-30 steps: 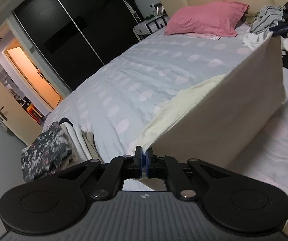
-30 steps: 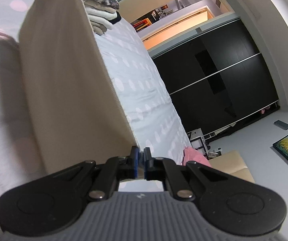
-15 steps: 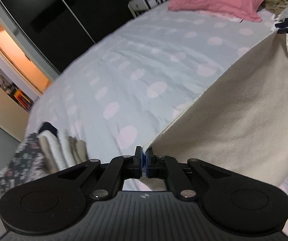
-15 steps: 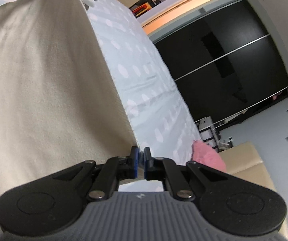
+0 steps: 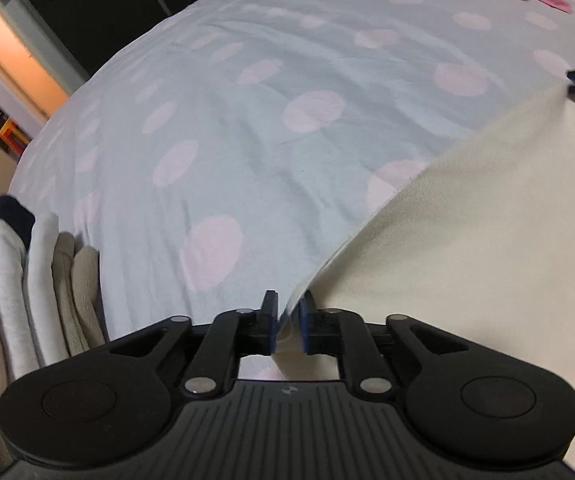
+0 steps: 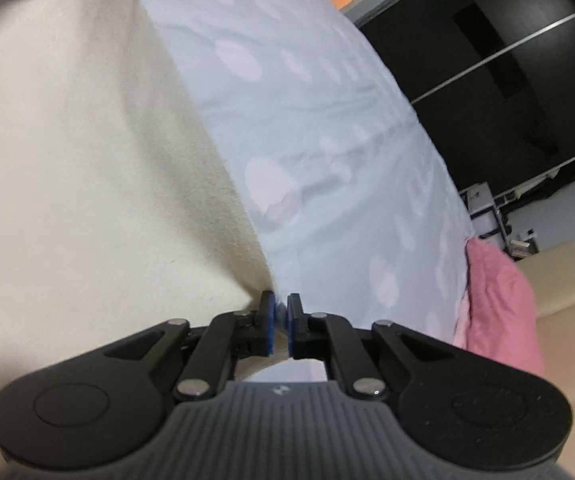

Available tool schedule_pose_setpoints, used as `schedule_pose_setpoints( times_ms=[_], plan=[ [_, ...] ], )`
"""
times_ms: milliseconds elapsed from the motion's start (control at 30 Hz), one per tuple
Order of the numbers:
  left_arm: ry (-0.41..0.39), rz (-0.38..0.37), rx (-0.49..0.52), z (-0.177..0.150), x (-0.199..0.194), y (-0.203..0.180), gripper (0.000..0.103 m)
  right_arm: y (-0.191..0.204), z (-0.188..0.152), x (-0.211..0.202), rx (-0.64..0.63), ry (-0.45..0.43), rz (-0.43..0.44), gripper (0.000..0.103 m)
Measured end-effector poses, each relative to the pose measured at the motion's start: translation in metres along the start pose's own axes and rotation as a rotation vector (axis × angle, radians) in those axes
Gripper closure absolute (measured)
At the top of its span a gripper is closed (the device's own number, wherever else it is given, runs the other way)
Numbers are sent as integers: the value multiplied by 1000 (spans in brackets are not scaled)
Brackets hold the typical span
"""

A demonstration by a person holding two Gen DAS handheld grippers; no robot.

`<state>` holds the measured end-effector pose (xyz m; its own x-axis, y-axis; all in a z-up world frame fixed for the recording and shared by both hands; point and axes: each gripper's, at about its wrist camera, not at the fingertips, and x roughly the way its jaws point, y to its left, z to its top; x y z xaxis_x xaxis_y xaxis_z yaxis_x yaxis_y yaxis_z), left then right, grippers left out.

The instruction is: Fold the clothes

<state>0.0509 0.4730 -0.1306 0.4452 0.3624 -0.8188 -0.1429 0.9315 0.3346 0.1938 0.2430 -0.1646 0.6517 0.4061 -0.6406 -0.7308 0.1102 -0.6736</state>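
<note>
The left gripper (image 5: 288,322) sits low over the bed (image 5: 287,100), its jaws slightly parted around a corner of the cream cloth (image 5: 467,248). The right gripper (image 6: 281,322), also close above the bed, has its jaws narrowly parted at the cloth's other corner.

Ahead of my tongs, the polka-dot bed (image 5: 271,92) carries a cream cloth (image 5: 467,240), folded clothes (image 5: 35,280), pink pillow (image 6: 499,304).

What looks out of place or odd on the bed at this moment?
Nothing stands out. The cream cloth lies smooth on the dotted bedsheet, its corners between the pads of the left tool and right tool. Folded clothes stand neatly.
</note>
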Motion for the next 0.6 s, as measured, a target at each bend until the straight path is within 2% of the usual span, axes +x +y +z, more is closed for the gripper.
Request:
schedule_pose_setpoints(
  times_ms=[67, 100, 200, 300, 400, 600],
  plan=[
    [9, -1, -16, -2, 10, 1, 87, 3, 2, 8, 18, 11, 2, 89],
    [9, -1, -27, -3, 12, 2, 80, 5, 0, 6, 29, 16, -8, 86],
    [-21, -1, -81, -1, 0, 8, 54, -7, -2, 2, 77, 24, -13, 82],
    [-47, -32, -144, -6, -24, 16, 53, -16, -8, -19, 146, 23, 9, 79],
    [-70, -63, -164, -21, -55, 15, 54, -26, -14, -41, 215, 22, 31, 79],
    [-84, -138, -162, -77, -113, -3, 54, -14, -45, -106, 361, 26, 176, 79]
  ],
)
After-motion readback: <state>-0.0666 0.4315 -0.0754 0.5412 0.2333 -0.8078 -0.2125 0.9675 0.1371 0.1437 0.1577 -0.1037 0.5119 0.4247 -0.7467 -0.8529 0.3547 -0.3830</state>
